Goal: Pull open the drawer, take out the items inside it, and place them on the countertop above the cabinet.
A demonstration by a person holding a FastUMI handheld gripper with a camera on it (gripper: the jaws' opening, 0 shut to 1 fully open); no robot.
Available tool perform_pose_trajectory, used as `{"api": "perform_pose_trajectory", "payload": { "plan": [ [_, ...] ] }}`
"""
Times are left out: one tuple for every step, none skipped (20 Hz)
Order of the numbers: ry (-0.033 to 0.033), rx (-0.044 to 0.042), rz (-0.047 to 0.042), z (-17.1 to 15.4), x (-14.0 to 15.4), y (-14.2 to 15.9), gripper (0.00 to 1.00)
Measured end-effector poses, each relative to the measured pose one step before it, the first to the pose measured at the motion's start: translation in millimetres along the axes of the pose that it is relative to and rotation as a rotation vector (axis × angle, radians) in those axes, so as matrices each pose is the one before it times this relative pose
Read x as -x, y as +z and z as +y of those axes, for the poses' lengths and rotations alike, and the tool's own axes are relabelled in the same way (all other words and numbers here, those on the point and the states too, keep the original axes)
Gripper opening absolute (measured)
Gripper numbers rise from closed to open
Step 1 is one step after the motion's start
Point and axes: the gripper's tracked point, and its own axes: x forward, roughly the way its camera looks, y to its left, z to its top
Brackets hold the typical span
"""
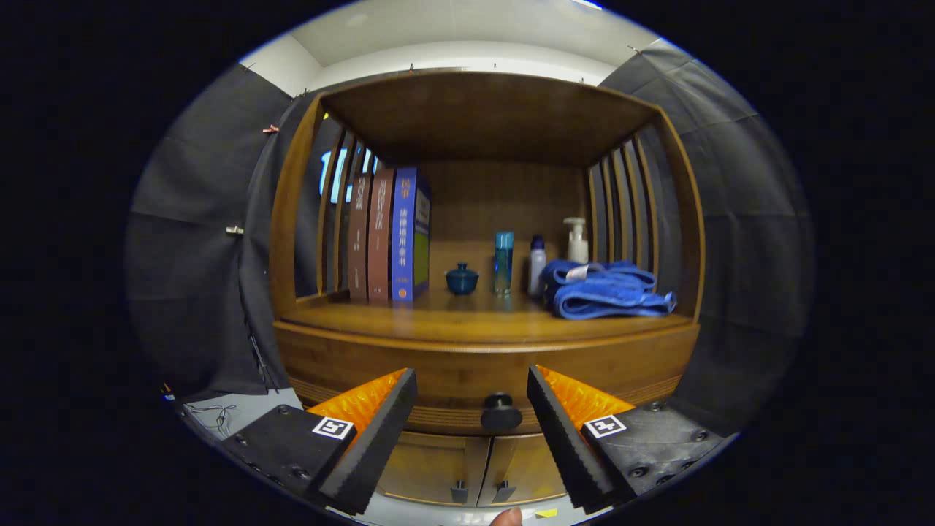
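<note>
Tool (pixel 471 380) fingers spread wide, empty, either side of the closed drawer's (pixel 482 383) dark round knob (pixel 501 411)

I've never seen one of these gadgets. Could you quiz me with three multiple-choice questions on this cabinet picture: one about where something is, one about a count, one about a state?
1. The blue towel lies:
A. beside the books
B. at the countertop's right end, before the pump bottle
C. in the drawer

2. Upright books:
A. one
B. three
C. five

3. The drawer is:
A. closed
B. half out
C. removed

Answers: 1 B, the towel sits folded by the right-hand slats. 2 B, three spines stand together. 3 A, its front is flush, and the gripper has its jaws open either side of the knob, not touching.
</note>
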Motion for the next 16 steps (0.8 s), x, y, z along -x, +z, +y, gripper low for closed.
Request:
{"api": "perform_pose_trajectory", "payload": {
  "plan": [
    [0.00049,-0.01032,0.02905,0.89,-4.99,-17.17,0.99],
    [-0.02709,-0.00309,0.03289,-6.75,-6.83,-10.66,0.97],
    [-0.0195,-0.00778,-0.00975,-9.45,-3.1,-1.89,0.95],
    [-0.00818,-0.00382,-0.02173,-1.37,-1.03,2.78,0.96],
    [0.00276,0.00832,-0.00481,1.49,-0.05,-3.14,0.9],
    [-0.0033,0.01715,0.00255,-0.21,-0.43,-1.95,0.87],
    [-0.00113,0.02594,-0.00417,-0.63,1.78,1.24,0.87],
    [-0.00677,0.01483,0.00415,-1.4,0.67,0.95,0.87],
    [-0.01145,0.00223,-0.00459,-2.65,0.82,0.76,0.88],
    [-0.00234,-0.00998,0.00207,-0.58,-1.2,-1.3,0.89],
    [-0.0014,-0.00822,0.00641,0.59,-1.88,-1.38,0.9],
    [-0.00507,0.00672,0.01382,-1.56,-3.6,-3.62,0.9],
    [-0.00481,0.00585,0.01196,-4.49,-1.87,-3.53,0.9],
    [-0.00085,-0.00606,0.00655,-1.99,-4.7,-2.2,0.9],
    [-0.01825,-0.00117,0.01382,-5.39,-8.68,-3.94,0.91],
    [0.0034,-0.01042,0.0055,-3.53,-1.79,-1.78,0.82]
  ]
}}
